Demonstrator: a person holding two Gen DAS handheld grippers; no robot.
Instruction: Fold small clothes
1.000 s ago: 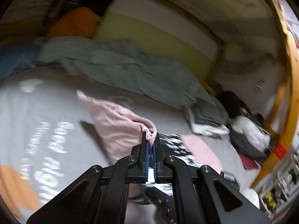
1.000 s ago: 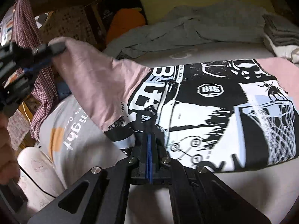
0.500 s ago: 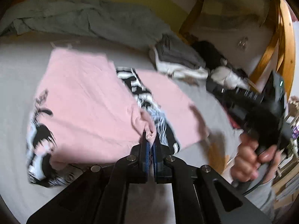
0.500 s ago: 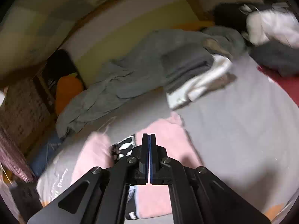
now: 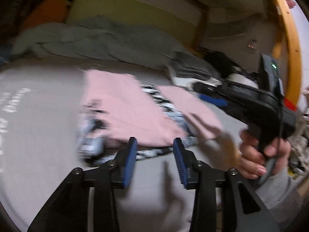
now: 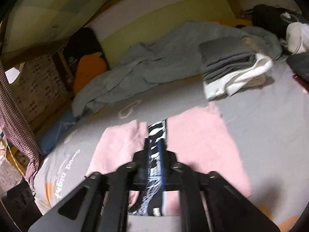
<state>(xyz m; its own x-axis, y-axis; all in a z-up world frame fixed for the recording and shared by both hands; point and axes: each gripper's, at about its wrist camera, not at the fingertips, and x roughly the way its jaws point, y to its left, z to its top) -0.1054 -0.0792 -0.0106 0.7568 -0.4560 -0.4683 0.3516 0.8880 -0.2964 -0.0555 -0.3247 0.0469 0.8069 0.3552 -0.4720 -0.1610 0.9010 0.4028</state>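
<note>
one pink t-shirt [image 6: 202, 141] lies flat on the grey bed sheet [image 6: 270, 127], both side panels folded inward so the pink back faces up and a narrow strip of black-and-white print [image 6: 157, 131] shows between them. two pink panels, one printed strip. the shirt's long axis runs from the near edge of the bed away toward the crumpled grey blanket [image 6: 154, 65], and the strip follows the same line.

two grippers are in play. the left gripper [image 5: 155, 161] hovers just above the near hem of the t-shirt, its blue pads spread and widening, nothing between them and no cloth touched. the right gripper [image 6: 154, 154] sits over the printed strip, its jaws parting too, with nothing pinched that i can see; the view is blurred. from the left wrist view the right gripper [image 5: 210, 96] shows to the right of the t-shirt, held by one hand [image 5: 264, 152].

one stack of folded clothes [image 6: 231, 69], grey on white, sits beyond the t-shirt's far right corner, apart from it. bare sheet lies open right of the t-shirt and on its left side, where white lettering [image 6: 65, 174] is printed. the blanket closes off the far edge.
</note>
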